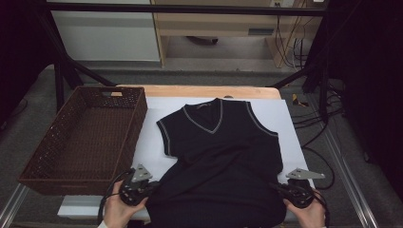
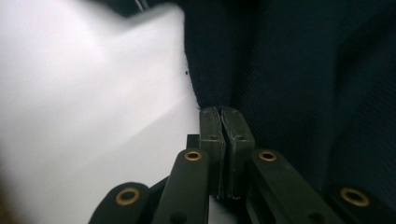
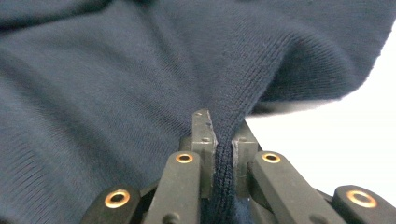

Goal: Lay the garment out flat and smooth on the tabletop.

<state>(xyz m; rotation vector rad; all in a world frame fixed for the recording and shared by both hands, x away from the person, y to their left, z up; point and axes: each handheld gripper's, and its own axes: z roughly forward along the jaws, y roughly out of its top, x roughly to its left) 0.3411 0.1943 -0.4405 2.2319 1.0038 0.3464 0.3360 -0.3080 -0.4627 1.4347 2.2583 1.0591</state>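
A dark vest (image 1: 221, 156) with pale trim at its V-neck and armholes lies on a white sheet (image 1: 152, 142) that covers the table (image 1: 199, 91). The neck points to the far edge; the hem is at the near edge, bunched into folds between the two hands.

Left tool (image 1: 151, 187): at the vest's near left corner, held in the left hand (image 1: 116, 211). In the left gripper view the left tool (image 2: 226, 120) has its jaws pressed together at the vest's (image 2: 299, 84) edge, where knit meets the sheet (image 2: 84, 116); a thin fold of cloth appears caught at the tips.

Right tool (image 1: 280, 189): at the vest's near right corner, held in the right hand (image 1: 311, 213). In the right gripper view the right tool (image 3: 223, 135) is clenched on a ridge of the vest's (image 3: 116, 93) knit, which runs down between the jaws.

A brown wicker basket (image 1: 38, 156) stands at the left, just beside the sheet, well apart from the vest.
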